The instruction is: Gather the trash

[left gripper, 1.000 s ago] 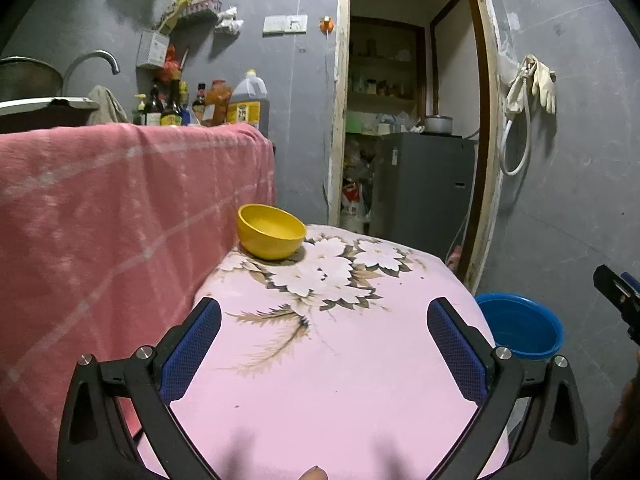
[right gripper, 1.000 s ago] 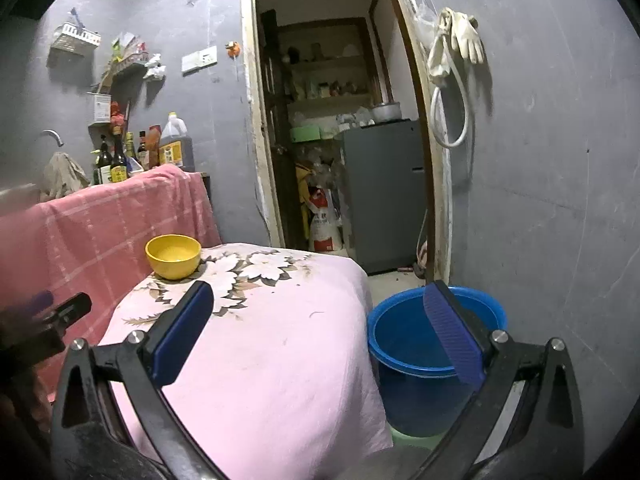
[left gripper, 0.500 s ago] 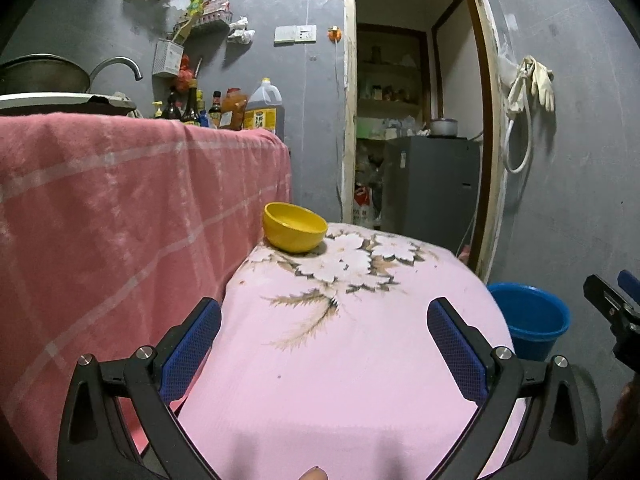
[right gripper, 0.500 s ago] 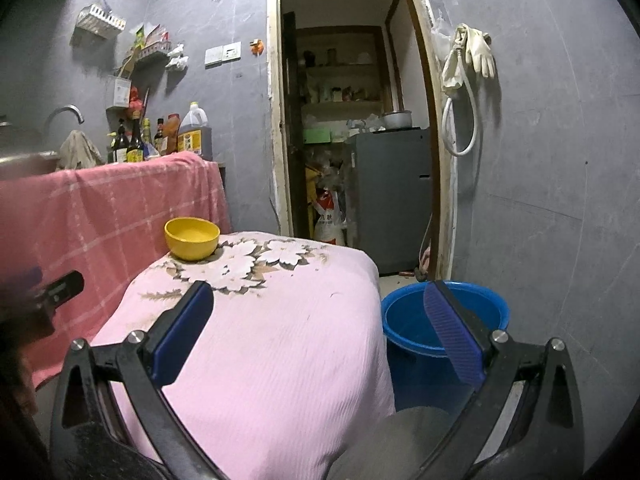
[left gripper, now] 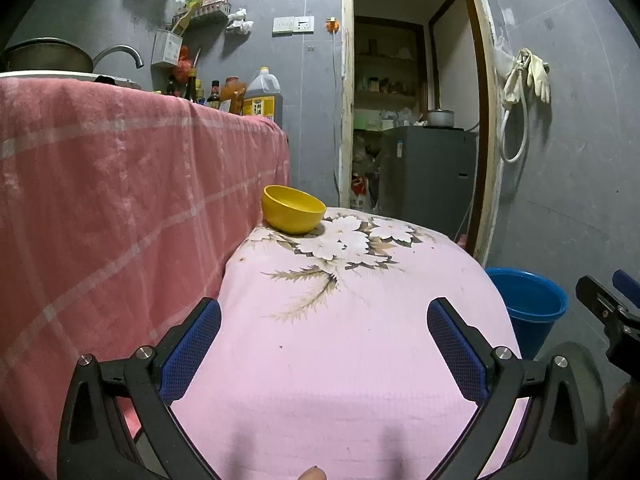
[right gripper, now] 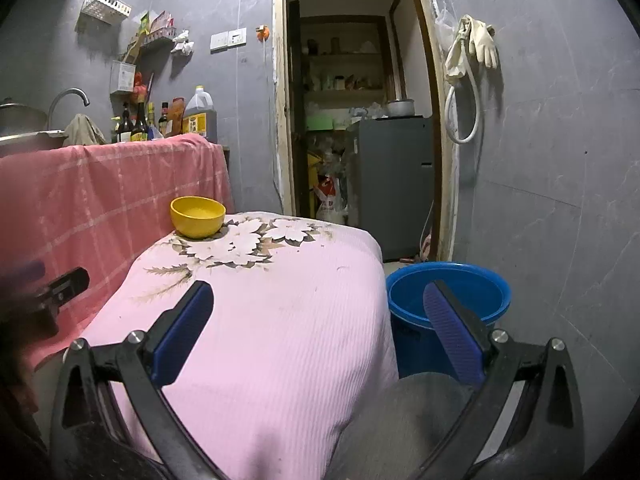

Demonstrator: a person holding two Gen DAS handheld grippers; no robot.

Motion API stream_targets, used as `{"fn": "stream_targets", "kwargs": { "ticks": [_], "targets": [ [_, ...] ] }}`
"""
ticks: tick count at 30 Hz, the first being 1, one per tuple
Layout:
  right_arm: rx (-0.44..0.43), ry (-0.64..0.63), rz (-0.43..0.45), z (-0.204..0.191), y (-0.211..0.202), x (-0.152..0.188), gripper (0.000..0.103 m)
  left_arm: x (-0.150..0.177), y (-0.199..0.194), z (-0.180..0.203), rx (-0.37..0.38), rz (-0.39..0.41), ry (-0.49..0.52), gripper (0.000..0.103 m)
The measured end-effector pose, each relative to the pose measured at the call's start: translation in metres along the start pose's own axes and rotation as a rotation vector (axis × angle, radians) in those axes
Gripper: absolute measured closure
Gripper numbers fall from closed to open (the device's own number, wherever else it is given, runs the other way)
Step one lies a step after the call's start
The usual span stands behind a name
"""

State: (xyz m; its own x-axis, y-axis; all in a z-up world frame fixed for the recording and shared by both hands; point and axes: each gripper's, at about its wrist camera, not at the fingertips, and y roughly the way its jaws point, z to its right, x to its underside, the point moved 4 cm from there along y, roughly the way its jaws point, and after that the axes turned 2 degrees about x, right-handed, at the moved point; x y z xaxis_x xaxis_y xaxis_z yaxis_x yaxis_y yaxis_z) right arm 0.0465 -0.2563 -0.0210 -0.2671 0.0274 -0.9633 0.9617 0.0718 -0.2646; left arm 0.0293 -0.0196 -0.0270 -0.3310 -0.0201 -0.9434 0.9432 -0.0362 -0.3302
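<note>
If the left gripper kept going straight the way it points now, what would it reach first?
Most likely the pink floral cloth on the table, which fills the gap between the open left gripper. Farther along the same line stands the yellow bowl. Depth is hard to judge through the fisheye.

The left wrist view looks low and forward along the pink floral table cover, close over its near edge, toward the doorway. The right wrist view faces the same way from further right, taking in more of the blue bucket. Both share the yellow bowl, bucket and doorway
</note>
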Motion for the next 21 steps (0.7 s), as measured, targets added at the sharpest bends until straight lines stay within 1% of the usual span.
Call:
{"fn": "stream_targets", "kwargs": {
  "ticks": [7, 21],
  "targets": [
    [0.019, 0.003, 0.009, 0.0017, -0.0025, 0.0047, 0.0, 0.0018, -0.0038, 0.0002, -0.005, 0.015, -0.004, 0.002],
    [0.027, 0.002, 0.023, 0.0048, -0.0048, 0.007, 0.0, 0.0001, -0.0049, -0.0042, -0.004, 0.023, -0.014, 0.002]
  ]
}}
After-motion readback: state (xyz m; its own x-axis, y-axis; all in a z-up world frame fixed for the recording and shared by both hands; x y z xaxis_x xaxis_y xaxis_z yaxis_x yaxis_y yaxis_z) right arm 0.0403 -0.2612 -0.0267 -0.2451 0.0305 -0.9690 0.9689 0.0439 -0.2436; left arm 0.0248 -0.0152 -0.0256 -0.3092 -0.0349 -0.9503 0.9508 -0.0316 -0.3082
